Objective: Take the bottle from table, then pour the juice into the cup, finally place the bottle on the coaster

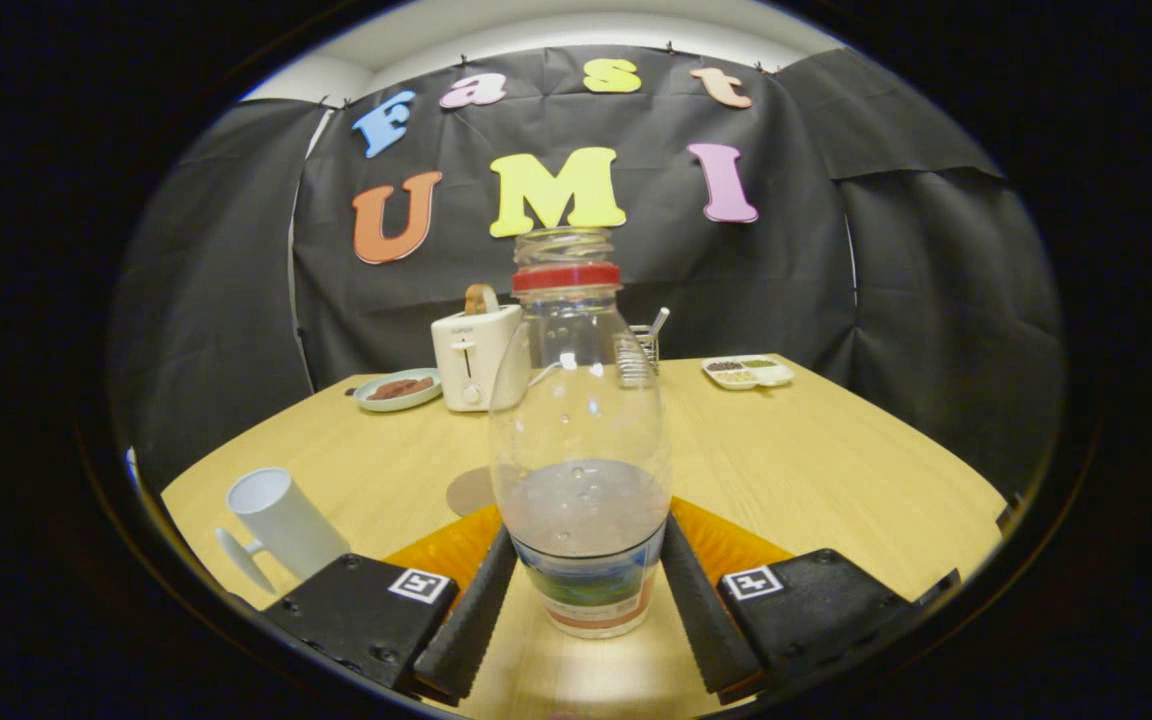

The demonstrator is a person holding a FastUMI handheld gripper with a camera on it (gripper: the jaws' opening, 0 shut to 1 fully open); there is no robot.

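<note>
The tongs (584, 600) clamp the bottle (581, 440) low on its label, upright over the table (836, 470), and with so little juice it looks light, thin-walled and slick, so that low grip suits it.

Clear bottle (579, 420), red neck ring; white cup (281, 520).

One bottle (581, 440), one cup (286, 520), one toaster (473, 357), one plate (397, 390), one divided tray (748, 372), one coaster (471, 491)
</note>
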